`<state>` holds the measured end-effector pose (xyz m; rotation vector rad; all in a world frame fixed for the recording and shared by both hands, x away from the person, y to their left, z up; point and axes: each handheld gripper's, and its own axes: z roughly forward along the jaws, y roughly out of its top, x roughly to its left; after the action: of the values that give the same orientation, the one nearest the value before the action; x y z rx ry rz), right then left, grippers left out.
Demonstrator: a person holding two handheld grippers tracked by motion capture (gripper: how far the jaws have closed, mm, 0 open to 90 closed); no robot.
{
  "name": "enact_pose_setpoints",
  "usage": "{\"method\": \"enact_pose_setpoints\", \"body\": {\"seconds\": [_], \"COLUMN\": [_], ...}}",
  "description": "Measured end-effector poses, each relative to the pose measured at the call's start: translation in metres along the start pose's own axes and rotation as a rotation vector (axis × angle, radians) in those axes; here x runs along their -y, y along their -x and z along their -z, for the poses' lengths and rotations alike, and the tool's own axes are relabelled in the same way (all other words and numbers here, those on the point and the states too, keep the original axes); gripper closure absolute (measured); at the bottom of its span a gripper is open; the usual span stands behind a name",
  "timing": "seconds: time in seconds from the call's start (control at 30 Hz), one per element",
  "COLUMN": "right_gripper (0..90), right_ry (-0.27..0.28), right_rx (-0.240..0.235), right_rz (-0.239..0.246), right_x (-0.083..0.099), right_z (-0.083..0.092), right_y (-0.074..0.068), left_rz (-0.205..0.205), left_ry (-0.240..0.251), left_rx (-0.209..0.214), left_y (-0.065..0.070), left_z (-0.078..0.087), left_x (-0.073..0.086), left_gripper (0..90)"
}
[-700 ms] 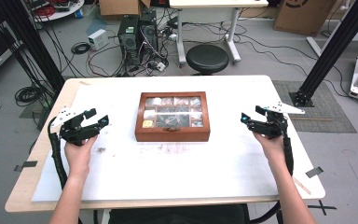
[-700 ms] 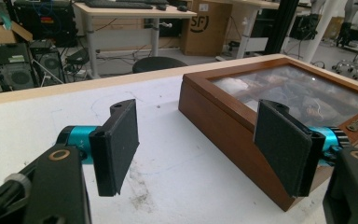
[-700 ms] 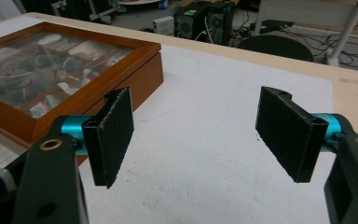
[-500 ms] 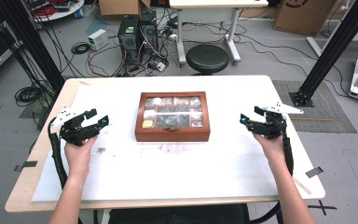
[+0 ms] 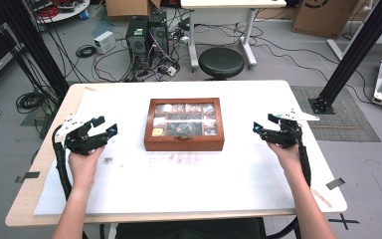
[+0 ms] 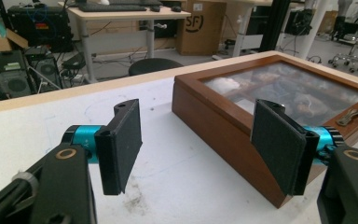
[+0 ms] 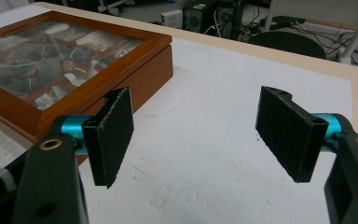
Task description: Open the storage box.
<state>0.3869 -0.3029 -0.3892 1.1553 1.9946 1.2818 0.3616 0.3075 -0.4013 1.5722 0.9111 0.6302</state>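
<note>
A wooden box (image 5: 184, 124) with a glass lid and a front latch sits closed at the middle of the white-topped table (image 5: 204, 194). The left gripper (image 5: 105, 128) hovers well to its left, jaws spread wide and holding nothing. The right gripper (image 5: 262, 124) hovers to the box's right, jaws likewise wide apart and empty. Both point inward toward the box.
</note>
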Motion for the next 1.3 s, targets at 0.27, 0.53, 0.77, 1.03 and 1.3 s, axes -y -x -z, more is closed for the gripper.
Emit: {"method": "enact_pose_setpoints", "body": {"seconds": [0.27,0.53,0.77,1.03,1.3], "right_gripper": [28.1,28.1,28.1,28.1,28.1], "right_ry": [-0.003,-0.002,-0.006,-0.004,-0.006], "right_rx": [-0.010,-0.017,-0.017,-0.017,-0.018], "right_rz": [-0.009,-0.004,-0.003,-0.001,-0.001], "right_x": [0.000,0.000,0.001,0.001,0.001], "right_z": [0.000,-0.002,-0.003,-0.003,-0.004], "right_y": [0.000,0.001,0.001,0.001,0.000], "left_rz": [0.014,0.044,0.018,0.007,-0.025], "left_ry": [-0.028,-0.078,-0.164,-0.205,-0.266], "left_rx": [0.068,0.137,0.168,0.195,0.231], "left_y": [0.007,0.015,0.022,0.029,0.039], "left_z": [-0.002,-0.007,-0.019,-0.029,-0.046], "left_x": [-0.017,-0.029,-0.029,-0.027,-0.020], "left_gripper": [35.1,35.5,35.4,35.4,35.4]}}
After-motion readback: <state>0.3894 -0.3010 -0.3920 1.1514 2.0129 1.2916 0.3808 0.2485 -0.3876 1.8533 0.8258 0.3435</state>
